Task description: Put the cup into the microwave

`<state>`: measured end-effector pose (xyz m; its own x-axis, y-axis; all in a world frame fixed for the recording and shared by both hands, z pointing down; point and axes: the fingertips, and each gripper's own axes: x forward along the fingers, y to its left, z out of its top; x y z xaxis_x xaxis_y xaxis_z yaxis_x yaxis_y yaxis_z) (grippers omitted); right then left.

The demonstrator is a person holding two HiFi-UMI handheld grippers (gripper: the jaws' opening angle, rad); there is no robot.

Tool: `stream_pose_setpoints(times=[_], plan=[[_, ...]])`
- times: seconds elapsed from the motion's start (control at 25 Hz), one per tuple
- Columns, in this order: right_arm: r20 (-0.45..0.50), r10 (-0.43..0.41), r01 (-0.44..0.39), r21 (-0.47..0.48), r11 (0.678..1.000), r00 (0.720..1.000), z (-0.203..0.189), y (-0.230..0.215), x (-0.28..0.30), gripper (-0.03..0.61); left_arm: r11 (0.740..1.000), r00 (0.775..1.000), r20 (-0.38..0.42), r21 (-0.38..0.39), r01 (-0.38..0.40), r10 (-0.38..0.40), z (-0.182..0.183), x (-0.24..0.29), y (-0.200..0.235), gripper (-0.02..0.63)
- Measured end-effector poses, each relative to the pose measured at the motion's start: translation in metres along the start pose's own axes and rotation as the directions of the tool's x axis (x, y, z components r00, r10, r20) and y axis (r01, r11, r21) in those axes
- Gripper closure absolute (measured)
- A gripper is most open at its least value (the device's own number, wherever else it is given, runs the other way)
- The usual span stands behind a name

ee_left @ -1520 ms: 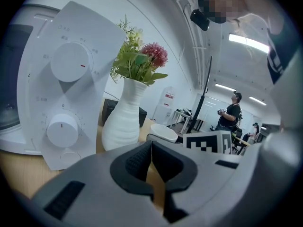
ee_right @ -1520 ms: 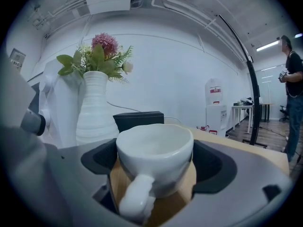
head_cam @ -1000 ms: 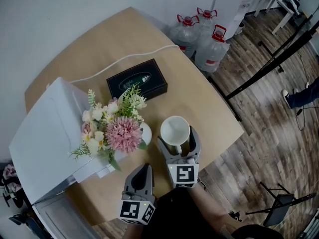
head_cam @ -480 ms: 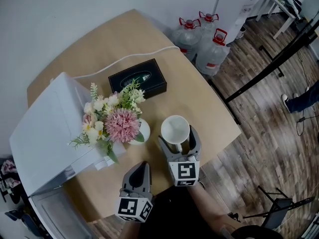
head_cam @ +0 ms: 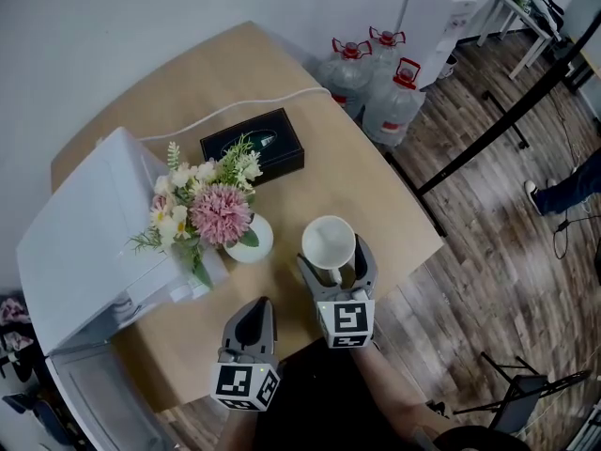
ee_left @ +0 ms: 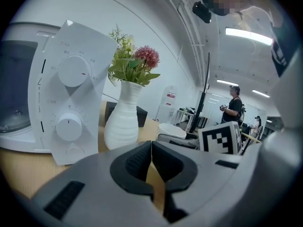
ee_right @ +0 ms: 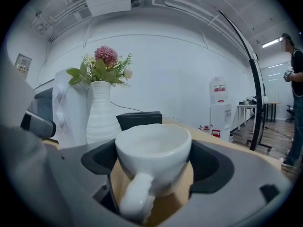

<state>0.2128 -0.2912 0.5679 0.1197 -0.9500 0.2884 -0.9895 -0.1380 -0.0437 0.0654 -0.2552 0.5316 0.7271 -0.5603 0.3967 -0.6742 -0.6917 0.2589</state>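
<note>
A white cup [head_cam: 329, 242] stands upright on the wooden table [head_cam: 376, 191], its handle turned toward me. My right gripper [head_cam: 334, 263] has a jaw on each side of it, and in the right gripper view the pads press the sides of the cup [ee_right: 154, 157]. My left gripper [head_cam: 254, 319] hangs near the table's front edge, shut and empty, its pads [ee_left: 142, 161] meeting. The white microwave [head_cam: 84, 242] stands at the table's left; its dial panel [ee_left: 71, 91] faces my left gripper.
A white vase of flowers [head_cam: 246, 238] stands between the microwave and the cup. A black box [head_cam: 252, 146] and a white cable [head_cam: 235, 111] lie further back. Water bottles [head_cam: 380, 73] stand on the floor beyond the table's right edge. A person [ee_left: 234, 109] stands far off.
My left gripper has drawn back a little toward the front edge. The right gripper and the cup have kept their place; the head view has shifted slightly.
</note>
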Motion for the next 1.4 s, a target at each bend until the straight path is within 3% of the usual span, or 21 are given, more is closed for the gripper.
stream_pose_setpoints(times=[0.6,1.0,1.4], plan=[[0.018,0.068,-0.067,-0.032,0.997,0.998,0.016,0.011,-0.041,0.14,0.999,0.998,0.039,-0.005,-0.039,0.04,-0.008,-0.028,-0.012,0.608],[0.027,0.127,-0.125,-0.069,0.99,0.992,0.042,0.027,-0.072,0.14,0.991,0.986,0.106,-0.047,-0.125,0.13,0.0,-0.056,-0.002,0.608],[0.024,0.259,-0.257,-0.062,0.964,0.966,0.063,0.078,-0.092,0.14,0.978,0.967,0.153,-0.077,-0.192,0.202,0.01,-0.081,0.018,0.609]])
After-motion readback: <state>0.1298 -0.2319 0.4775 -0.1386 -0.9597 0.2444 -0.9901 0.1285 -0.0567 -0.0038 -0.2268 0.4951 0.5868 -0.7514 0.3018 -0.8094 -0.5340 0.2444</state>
